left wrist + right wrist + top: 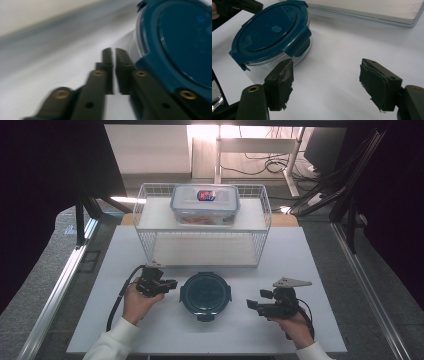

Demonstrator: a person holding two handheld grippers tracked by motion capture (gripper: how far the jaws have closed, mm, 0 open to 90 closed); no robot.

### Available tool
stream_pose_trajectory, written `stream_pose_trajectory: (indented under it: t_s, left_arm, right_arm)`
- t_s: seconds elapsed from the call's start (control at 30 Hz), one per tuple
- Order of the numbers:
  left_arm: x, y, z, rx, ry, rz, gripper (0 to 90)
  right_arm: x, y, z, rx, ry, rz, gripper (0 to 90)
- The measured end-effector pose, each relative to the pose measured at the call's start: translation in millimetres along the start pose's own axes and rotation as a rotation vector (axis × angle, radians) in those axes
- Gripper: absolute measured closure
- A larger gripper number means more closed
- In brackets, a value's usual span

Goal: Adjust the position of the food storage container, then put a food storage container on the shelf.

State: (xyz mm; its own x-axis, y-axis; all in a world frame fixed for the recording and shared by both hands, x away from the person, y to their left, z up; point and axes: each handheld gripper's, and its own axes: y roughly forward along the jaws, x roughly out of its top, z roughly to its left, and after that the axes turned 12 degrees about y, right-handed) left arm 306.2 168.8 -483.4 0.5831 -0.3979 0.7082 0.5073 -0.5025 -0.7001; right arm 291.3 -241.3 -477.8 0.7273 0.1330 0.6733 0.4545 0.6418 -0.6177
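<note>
Apparently to brace it, the left gripper [172, 284], jaws nearly closed on nothing, sits just left of the round blue-lidded container [205, 292] at the table's [310, 270] near middle, while the right gripper [249, 304] waits wide-jawed to its right, ready for a lid clip.

high view looks down over the table; both gripper views sit low and close, sharing the round blue-lidded container [205, 295].
</note>
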Motion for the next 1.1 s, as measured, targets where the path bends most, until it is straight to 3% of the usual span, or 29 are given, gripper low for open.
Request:
stream_pose_trajectory:
  t_s: [0.1, 0.23, 0.37, 0.57, 0.7, 1.1]
  left_arm:
    - [-2.1, -16.4, -1.9, 0.032, -0.022, -0.043, 55.6]
    - [-2.6, -27.9, -2.5, 0.015, -0.05, -0.067, 41.5]
    - [-3.9, -28.1, -4.1, -0.006, -0.067, -0.057, 30.8]
    - [-5.2, -28.2, -7.5, -0.022, -0.078, -0.048, 23.1]
    - [-4.6, -31.2, -7.1, -0.063, -0.108, -0.059, 18.9]
    - [-5.9, -26.3, -7.3, -0.164, -0.169, -0.086, 19.8]
  right_arm:
    - [1.7, 0.1, 2.5, 0.004, -0.002, -0.009, 27.2]
    - [4.4, 2.7, 5.9, 0.012, -0.007, -0.011, 27.2]
    - [5.4, 6.4, 8.2, 0.022, -0.018, -0.009, 27.1]
    - [8.3, 4.7, 10.0, 0.039, -0.021, -0.026, 27.0]
    - [10.4, 4.3, 12.6, 0.049, -0.022, -0.031, 26.6]
    - [17.2, 9.3, 19.3, 0.071, -0.016, -0.022, 26.6]
